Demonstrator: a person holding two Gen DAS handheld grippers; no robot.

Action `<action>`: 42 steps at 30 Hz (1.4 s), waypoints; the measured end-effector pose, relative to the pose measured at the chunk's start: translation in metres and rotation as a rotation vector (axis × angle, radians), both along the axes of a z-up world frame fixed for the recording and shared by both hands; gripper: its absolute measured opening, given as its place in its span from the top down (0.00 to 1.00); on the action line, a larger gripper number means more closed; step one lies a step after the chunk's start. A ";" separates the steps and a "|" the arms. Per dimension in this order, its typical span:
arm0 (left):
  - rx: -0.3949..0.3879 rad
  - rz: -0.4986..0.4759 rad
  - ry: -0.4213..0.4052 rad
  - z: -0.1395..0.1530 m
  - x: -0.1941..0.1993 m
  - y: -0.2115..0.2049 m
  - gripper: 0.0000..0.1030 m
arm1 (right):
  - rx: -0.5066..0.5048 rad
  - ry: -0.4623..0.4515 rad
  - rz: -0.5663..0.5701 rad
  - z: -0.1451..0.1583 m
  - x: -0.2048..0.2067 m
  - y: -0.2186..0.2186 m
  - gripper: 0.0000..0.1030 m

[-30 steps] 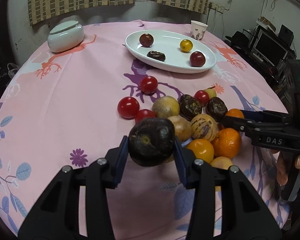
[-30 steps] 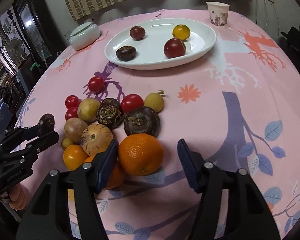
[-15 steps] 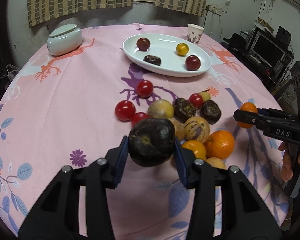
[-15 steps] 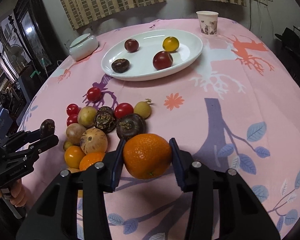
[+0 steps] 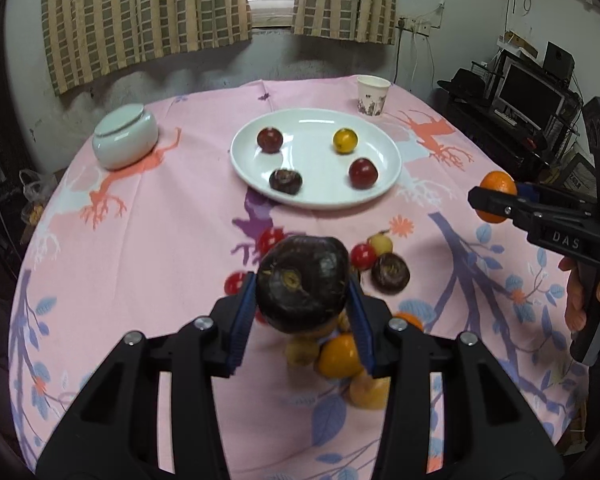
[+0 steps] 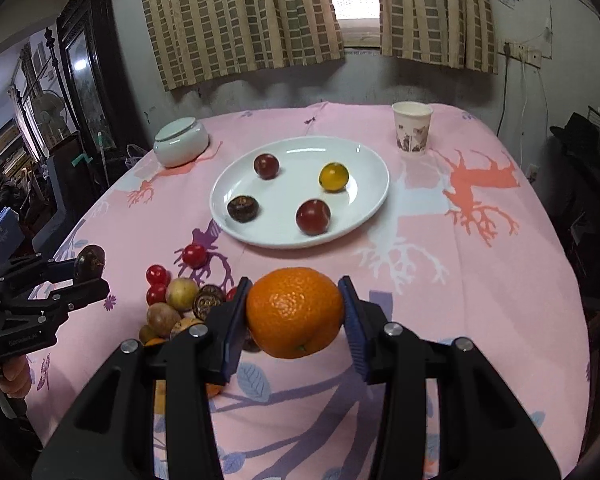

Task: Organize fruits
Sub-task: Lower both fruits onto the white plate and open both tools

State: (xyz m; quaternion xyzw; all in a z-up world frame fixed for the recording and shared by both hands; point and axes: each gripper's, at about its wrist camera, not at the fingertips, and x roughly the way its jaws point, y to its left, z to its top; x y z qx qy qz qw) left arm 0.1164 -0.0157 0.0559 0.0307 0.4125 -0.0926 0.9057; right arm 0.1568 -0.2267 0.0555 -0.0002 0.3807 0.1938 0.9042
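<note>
The left tool [image 5: 302,304] is clamped on a dark purple fruit [image 5: 302,280], held in the air above the loose pile of fruit [image 5: 340,354] that lies near the front edge of the tabletop [image 5: 148,248]. The blue pads [image 5: 244,320] press on both sides of the fruit, and its stem end faces the camera. The right tool [image 6: 294,320] is clamped on an orange [image 6: 295,312], also lifted clear of the pink patterned cloth that covers the tabletop. In the left wrist view, the right tool [image 5: 496,200] shows at the right edge with the orange [image 5: 498,196] between its fingers; in the right wrist view, the left tool [image 6: 86,270] shows at the left edge with the dark fruit [image 6: 90,258] in its grip.

A white oval plate [image 6: 364,216] sits toward the far side of the tabletop. On it lie four fruits, well apart from each other: two dark red round ones [image 6: 266,166] [image 6: 313,217], a yellow one [image 6: 333,176] and a dark brown one [image 6: 242,208]. A lidded white jar [image 6: 181,142] stands near the far left edge, and a paper cup [image 6: 412,128] stands upright near the far right edge, just beyond the plate.

The pile holds small red tomatoes [image 6: 194,255], pale brownish round fruits [image 6: 182,294], dark purple ones [image 5: 390,273] and orange ones, some touching each other.
</note>
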 end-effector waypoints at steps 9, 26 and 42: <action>0.037 -0.003 -0.009 0.012 0.103 -0.031 0.57 | -0.014 -0.018 0.010 0.000 0.081 0.009 0.57; 0.059 0.100 0.193 -0.081 0.239 -0.028 0.51 | -0.049 0.180 -0.040 -0.086 0.204 0.021 0.56; -0.038 0.119 0.088 -0.011 0.140 0.000 0.16 | 0.045 0.094 0.018 -0.025 0.099 0.005 0.55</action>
